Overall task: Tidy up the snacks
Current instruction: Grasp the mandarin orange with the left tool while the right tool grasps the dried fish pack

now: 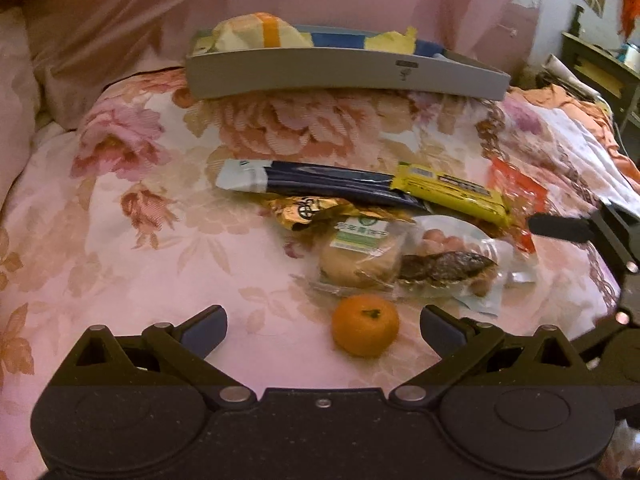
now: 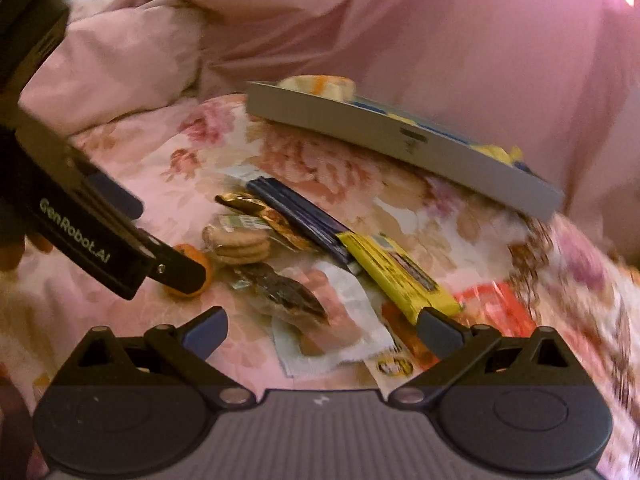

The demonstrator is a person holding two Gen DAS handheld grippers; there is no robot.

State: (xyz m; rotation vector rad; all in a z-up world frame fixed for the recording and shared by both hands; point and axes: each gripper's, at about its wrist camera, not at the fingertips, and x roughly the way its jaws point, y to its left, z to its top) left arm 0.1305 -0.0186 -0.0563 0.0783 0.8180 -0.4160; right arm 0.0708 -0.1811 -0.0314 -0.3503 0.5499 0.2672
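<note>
L tongs (image 1: 323,330) apart w/ small round orange mandarin (image 1: 365,325) between tips, R tongs (image 2: 322,332) apart, idle: centre, close gently, lift to long grey tray (image 1: 344,74).

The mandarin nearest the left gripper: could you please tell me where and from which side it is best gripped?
Grip the mandarin across its round middle, coming straight forward with the left gripper, which is open and already flanks it. It lies apart from the snack pile, stem up, with bare bedspread on both sides for the fingers.
</note>
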